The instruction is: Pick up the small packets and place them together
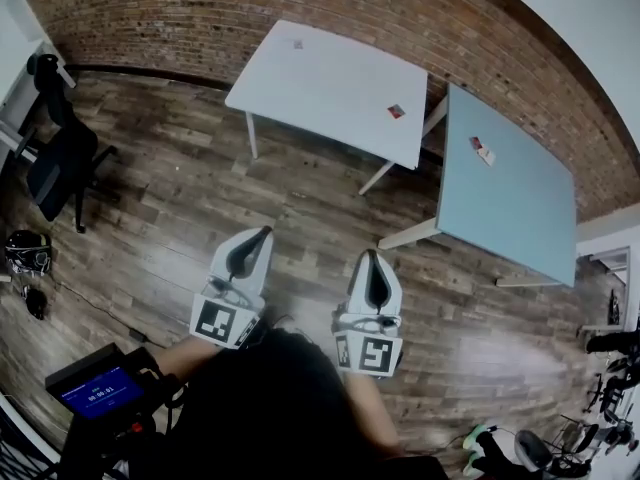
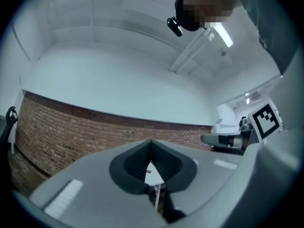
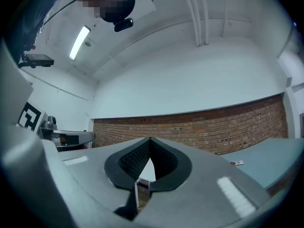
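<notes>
Left claw: I had the left gripper (image 1: 262,232) pinched fully together with nothing in it, held out over the wooden floor (image 1: 160,198).
Right claw: the right gripper (image 1: 372,256) was likewise closed tip to tip and empty, just beside the left one.
White table: a red packet (image 1: 396,111) lay near the right-hand corner of the white table (image 1: 320,78). A paler far packet (image 1: 297,44) sat close to its back edge.
Blue-grey table: a pair of packets (image 1: 482,150) lay touching each other near the far left corner of the blue-grey table (image 1: 510,208).
Bearing: every packet was ahead of both claws and well apart from them. The red one and the pair were off to the right.
Nearer hand: I judged the right gripper the closer to the red packet and the pair.
Long axis: the pair ran slantwise across its corner. The others were too small for me to tell.
Before any pick: I reckoned the chosen claw would have to open first.
</notes>
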Demonstrator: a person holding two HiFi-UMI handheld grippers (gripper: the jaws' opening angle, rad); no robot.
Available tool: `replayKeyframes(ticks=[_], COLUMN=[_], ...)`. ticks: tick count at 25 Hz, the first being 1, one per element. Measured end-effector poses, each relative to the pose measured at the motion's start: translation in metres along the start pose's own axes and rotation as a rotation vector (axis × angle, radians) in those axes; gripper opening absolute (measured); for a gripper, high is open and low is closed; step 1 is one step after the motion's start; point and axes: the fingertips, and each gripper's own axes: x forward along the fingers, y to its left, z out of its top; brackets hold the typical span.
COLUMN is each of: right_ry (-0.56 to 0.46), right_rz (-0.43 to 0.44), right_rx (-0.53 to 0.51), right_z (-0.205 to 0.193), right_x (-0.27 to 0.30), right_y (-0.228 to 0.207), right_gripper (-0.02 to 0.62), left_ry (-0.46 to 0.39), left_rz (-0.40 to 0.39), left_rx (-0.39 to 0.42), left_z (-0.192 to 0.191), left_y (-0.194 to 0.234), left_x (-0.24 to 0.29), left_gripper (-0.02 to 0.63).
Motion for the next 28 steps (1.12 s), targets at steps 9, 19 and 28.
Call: replayKeyframes(ticks=[9, 19, 28], right_ry=[0.048, 0.065, 0.065], right_rz=[0.024, -0.033, -0.112], right_rx=[0.028, 0.004, 0.010], right_z=[-0.035, -0.031, -0.022], right_x=[0.077, 0.216, 0.308], right_y=[-0.021, -0.073, -0.106], right_gripper=[0.002, 0.002, 0.002], left_ry=[0.030, 0.037, 0.100], left_rz=[-0.033, -0.142, -0.170], left_rx=[-0.001, -0.081, -0.095], left_z=[-0.037, -0.044, -0.048], left_y=[0.044, 0.102, 0.174], left_x=[0.075, 0.211, 0.297], left_gripper=[0.000, 0.000, 0.000])
